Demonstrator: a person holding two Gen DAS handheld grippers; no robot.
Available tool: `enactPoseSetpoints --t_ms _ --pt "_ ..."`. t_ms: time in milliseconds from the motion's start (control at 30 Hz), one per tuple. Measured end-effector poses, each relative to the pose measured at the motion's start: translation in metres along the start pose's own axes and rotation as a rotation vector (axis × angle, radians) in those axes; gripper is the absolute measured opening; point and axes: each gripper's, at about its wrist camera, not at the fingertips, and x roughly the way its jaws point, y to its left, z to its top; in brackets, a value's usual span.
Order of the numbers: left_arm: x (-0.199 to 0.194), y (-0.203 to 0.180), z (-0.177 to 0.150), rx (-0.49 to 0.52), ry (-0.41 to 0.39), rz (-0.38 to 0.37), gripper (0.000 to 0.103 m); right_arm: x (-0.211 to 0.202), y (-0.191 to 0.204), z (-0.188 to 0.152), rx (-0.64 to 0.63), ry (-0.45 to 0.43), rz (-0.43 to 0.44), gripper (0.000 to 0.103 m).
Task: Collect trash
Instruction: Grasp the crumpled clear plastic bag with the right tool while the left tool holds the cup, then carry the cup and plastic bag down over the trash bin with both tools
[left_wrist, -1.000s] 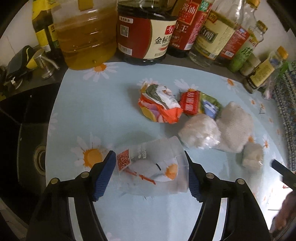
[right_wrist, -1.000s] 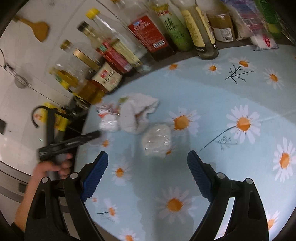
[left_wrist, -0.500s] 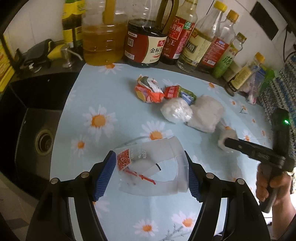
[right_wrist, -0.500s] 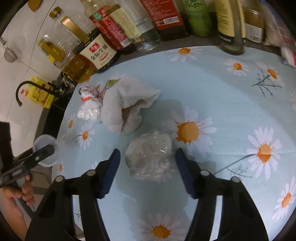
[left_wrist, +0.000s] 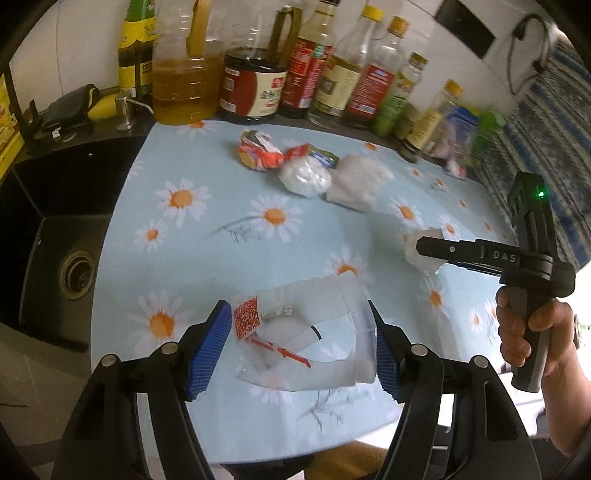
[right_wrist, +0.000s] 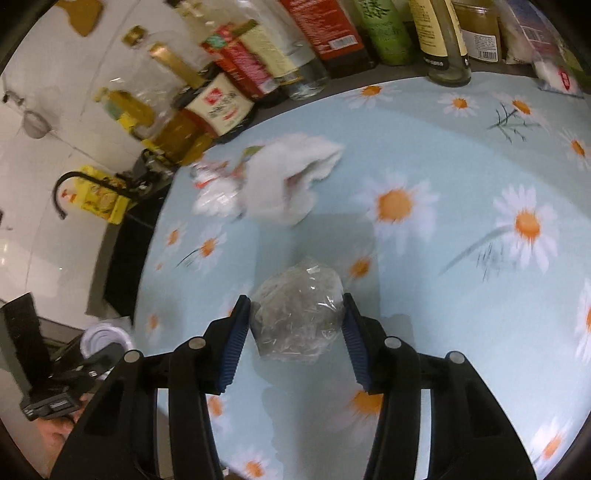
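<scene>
Closing since before, right hand-held gripper (right_wrist: 295, 325) pinches crinkled clear plastic wad (right_wrist: 297, 317).

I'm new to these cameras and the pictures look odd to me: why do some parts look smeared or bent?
Left wrist view: the bottles at the back bow outward from the fisheye lens, and the far right edge is smeared by motion. Right wrist view: the white cloth and bottles are streaked with blur, while the crumpled plastic ball between the tool's pads stays fairly sharp; dark corners frame both.
</scene>
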Motion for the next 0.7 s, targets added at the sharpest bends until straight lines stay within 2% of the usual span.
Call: enactPoseSetpoints --t_ms 100,367,700 --pt "-0.011 0.005 -0.018 0.015 -0.016 -0.025 0.068 -0.011 0.021 -0.024 -0.010 -0.005 0.030 0.050" --pt "-0.030 0.020 -0.052 0.056 0.013 -0.073 0.068 -0.024 0.063 -0.078 -0.039 -0.008 0.076 0.050" --pt "-0.038 0.033 -0.105 0.032 0.077 -0.145 0.068 -0.001 0.088 -0.160 -0.041 0.085 0.075 0.050"
